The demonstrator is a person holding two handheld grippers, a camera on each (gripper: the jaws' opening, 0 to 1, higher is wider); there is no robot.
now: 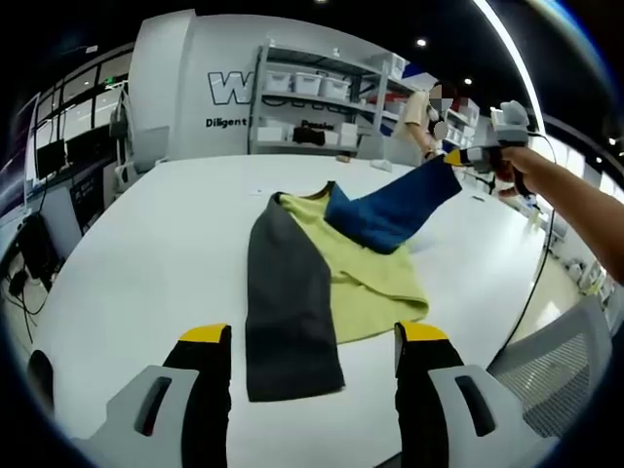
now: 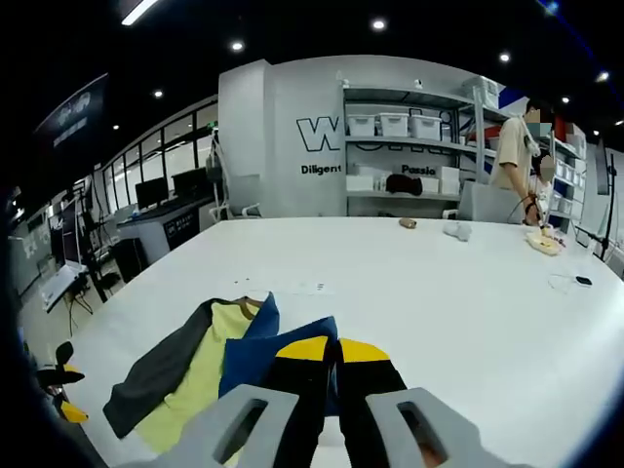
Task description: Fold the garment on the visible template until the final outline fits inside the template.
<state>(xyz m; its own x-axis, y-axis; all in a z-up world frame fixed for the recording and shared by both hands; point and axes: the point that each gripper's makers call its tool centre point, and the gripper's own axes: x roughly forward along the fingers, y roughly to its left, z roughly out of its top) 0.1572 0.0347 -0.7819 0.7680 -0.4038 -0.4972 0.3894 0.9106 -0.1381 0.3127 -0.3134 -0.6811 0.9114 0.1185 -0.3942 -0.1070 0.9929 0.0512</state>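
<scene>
A garment lies on the white table [image 1: 146, 253]: a yellow-green body [image 1: 361, 273], a dark grey side panel [image 1: 288, 302] folded lengthwise over its left half, and a blue sleeve [image 1: 395, 207]. The sleeve is lifted off the table toward the upper right, pinched by my right gripper [image 1: 458, 156], which a person's hand holds. In the right gripper view that gripper [image 2: 330, 351] is shut on the blue sleeve [image 2: 255, 353], with the yellow body [image 2: 200, 385] and grey panel [image 2: 156, 375] below left. My left gripper [image 1: 314, 336] stands open above the grey panel's near end, touching nothing.
Shelving with white bins [image 1: 317, 93] lines the back wall. A person [image 2: 512, 146] stands at the far right of the table near small items [image 2: 458, 231]. A mesh chair back [image 1: 556, 361] sits at the table's near right edge. Desks with monitors [image 2: 166, 195] stand left.
</scene>
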